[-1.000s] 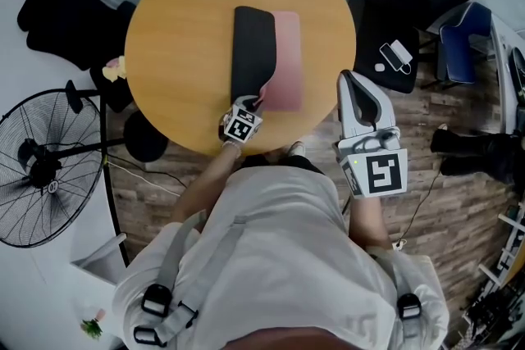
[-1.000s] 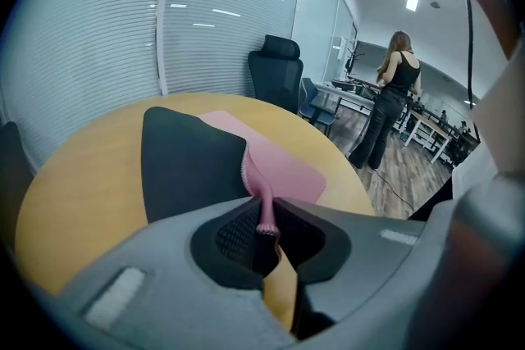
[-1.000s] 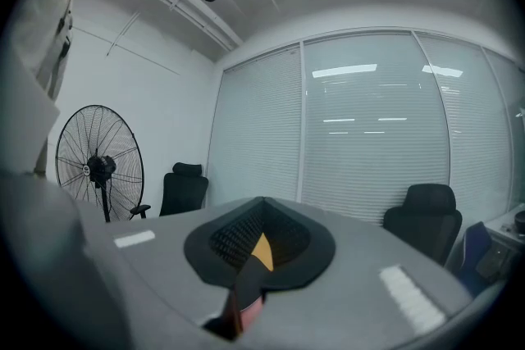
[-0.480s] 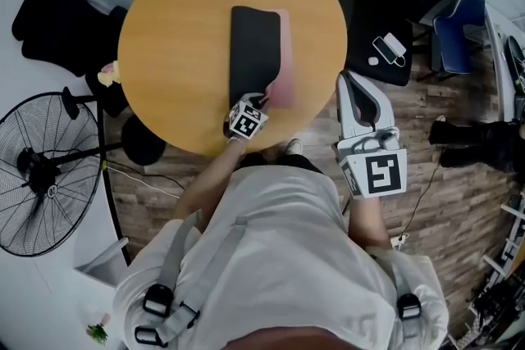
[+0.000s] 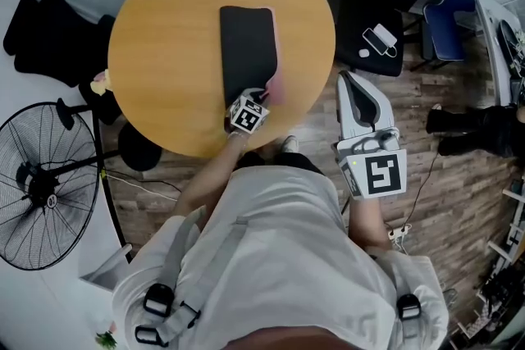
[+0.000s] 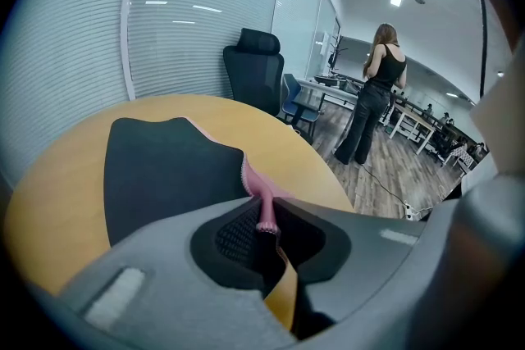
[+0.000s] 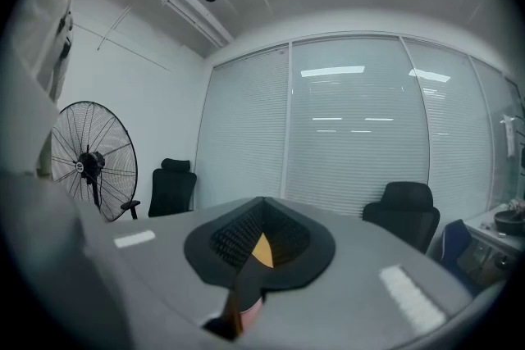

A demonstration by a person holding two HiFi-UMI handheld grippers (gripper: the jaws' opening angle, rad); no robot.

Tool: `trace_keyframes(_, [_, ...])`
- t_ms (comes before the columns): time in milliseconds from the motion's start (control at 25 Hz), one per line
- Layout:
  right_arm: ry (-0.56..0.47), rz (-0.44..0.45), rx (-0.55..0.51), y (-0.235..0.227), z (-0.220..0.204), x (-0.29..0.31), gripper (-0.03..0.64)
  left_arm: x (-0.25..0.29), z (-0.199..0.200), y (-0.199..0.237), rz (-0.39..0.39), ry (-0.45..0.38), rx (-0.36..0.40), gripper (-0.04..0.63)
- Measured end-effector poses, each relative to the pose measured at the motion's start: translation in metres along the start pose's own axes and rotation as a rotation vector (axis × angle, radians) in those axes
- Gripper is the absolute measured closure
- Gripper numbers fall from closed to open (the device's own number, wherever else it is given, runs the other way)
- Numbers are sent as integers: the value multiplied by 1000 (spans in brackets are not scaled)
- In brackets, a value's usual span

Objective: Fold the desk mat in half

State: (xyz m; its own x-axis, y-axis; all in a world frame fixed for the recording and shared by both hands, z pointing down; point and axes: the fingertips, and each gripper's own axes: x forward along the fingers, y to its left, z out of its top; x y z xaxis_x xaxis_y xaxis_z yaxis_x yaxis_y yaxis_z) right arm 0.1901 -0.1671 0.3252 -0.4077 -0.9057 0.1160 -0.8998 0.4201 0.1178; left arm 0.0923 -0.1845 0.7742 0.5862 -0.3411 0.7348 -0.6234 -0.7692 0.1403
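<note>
The desk mat (image 5: 246, 45) lies on the round wooden table (image 5: 164, 53), folded over so its black side faces up, with a thin pink strip (image 5: 277, 86) showing along its right edge. My left gripper (image 5: 261, 97) is at the mat's near right corner, shut on the pink corner (image 6: 264, 205). In the left gripper view the black surface (image 6: 164, 176) spreads ahead of the jaws. My right gripper (image 5: 349, 79) hangs off the table to the right, near my body, shut on nothing, and its view (image 7: 254, 246) looks out at the room.
A standing fan (image 5: 41, 176) is on the floor at the left. Black chairs (image 5: 49, 29) stand at the far left, and a black seat with a phone (image 5: 373, 37) at the right. A person (image 6: 373, 102) stands far off by desks.
My left gripper has carried the mat's corner to the right across the pink half. The exposed pink has shrunk from a wide band to a thin strip. The right gripper has stayed where it was.
</note>
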Motion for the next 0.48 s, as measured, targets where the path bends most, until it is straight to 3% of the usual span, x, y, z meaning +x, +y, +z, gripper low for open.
trace_keyframes(280, [14,-12,-3,-5,-3,-6,612,15,7,-6,-17,-5,-1,555])
trace_keyframes(480, [21,-9,-11,-4,-4,-5,612,26,0,-8,-38,41,35,553])
